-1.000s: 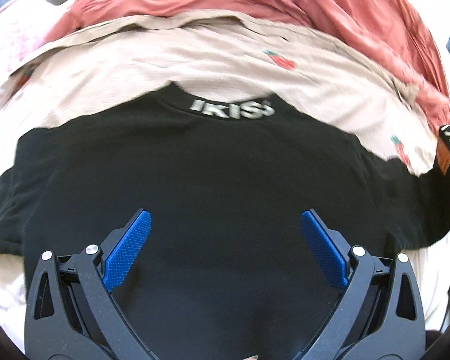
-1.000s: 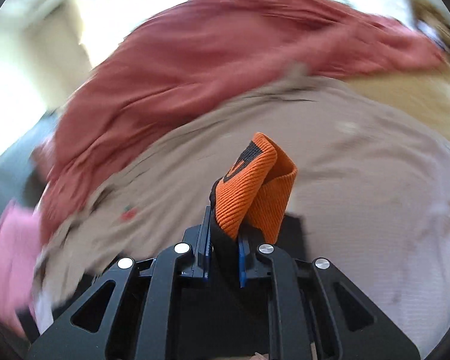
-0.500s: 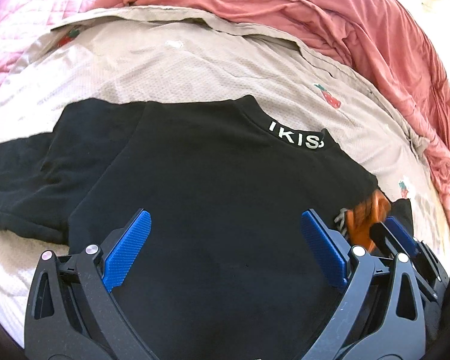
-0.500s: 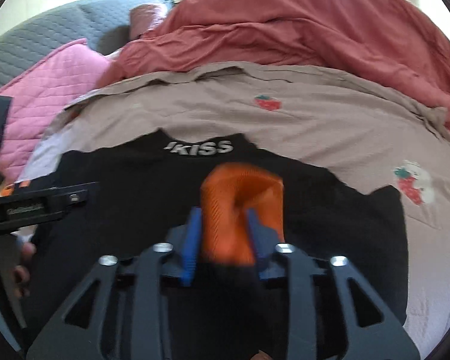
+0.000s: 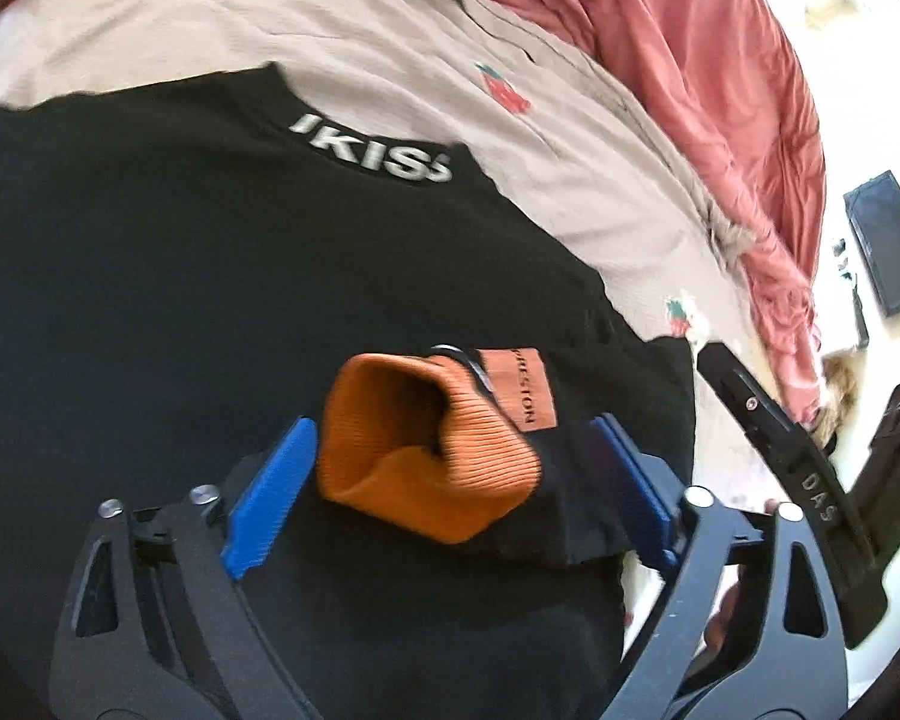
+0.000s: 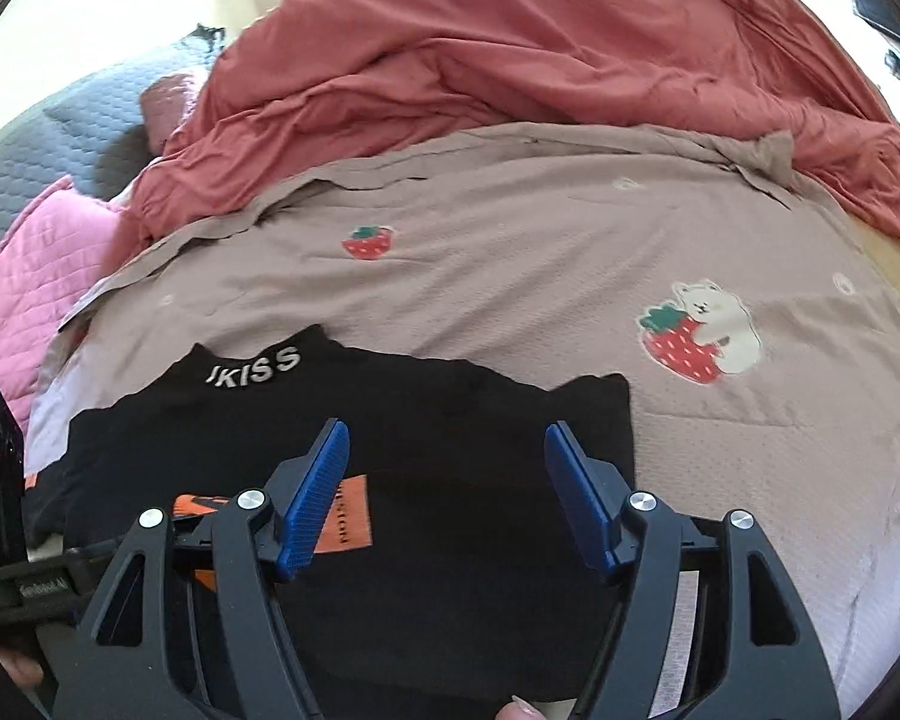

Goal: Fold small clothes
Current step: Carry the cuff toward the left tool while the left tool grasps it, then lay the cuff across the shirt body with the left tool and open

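The black top [image 5: 222, 300] is spread flat on the bed, on a beige strawberry-print sheet [image 6: 510, 276], its lettered collar [image 6: 252, 366] turned toward the far side. One sleeve is seen laid across the body of the garment, so that its orange ribbed cuff [image 5: 414, 462] and a small orange label [image 5: 522, 390] rest on the black cloth. That placement reads as a sleeve fold, made to narrow the garment before it is doubled over.

The left gripper [image 5: 450, 492] is held wide, its blue pads on either side of the cuff with a gap visible beside each; nothing is pinched. It looks poised either to pin the sleeve or to take it up.

The right gripper [image 6: 450, 492] is also spread wide and empty, hanging over the near part of the top, with the label just beside its left pad. By the look of it, the sleeve has been let go there.

A rumpled red blanket [image 6: 570, 60] is bunched behind the sheet, clear of the work. The other sleeve cannot be made out clearly, so that fold is judged not yet done.
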